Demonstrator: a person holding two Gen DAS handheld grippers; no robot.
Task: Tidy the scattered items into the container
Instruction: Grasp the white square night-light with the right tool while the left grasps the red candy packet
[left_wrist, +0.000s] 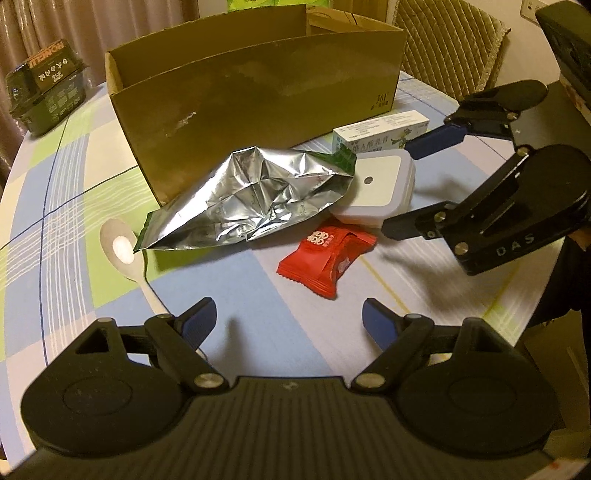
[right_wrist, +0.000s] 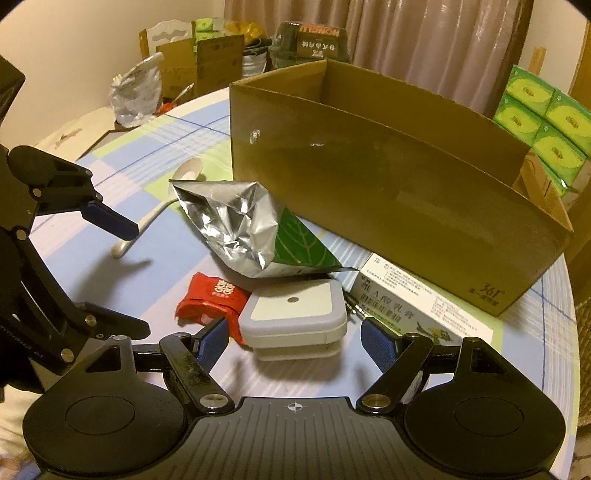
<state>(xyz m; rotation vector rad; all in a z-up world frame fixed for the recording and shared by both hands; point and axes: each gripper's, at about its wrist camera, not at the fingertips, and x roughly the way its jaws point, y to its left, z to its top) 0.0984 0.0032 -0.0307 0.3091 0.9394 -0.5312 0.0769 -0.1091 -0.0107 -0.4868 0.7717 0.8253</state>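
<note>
Right gripper (right_wrist: 293, 334) lining up on the white square case (right_wrist: 295, 310); nothing boxed that I can see.

My fingers spread wide, flanking the case, not touching. Left gripper (left_wrist: 289, 317) released too, hovering short of the red packet (left_wrist: 327, 258). Next, I judge: close on the case sides, lift over the cardboard box (right_wrist: 388, 192) wall. Foil bag (right_wrist: 236, 229) overlaps the case's far edge; medicine carton (right_wrist: 417, 306) crowds its right. Open tablecloth (left_wrist: 258, 332) nearer me.

"361" on cardboard box (right_wrist: 495, 291); "DAS" on right gripper (left_wrist: 400, 188).
</note>
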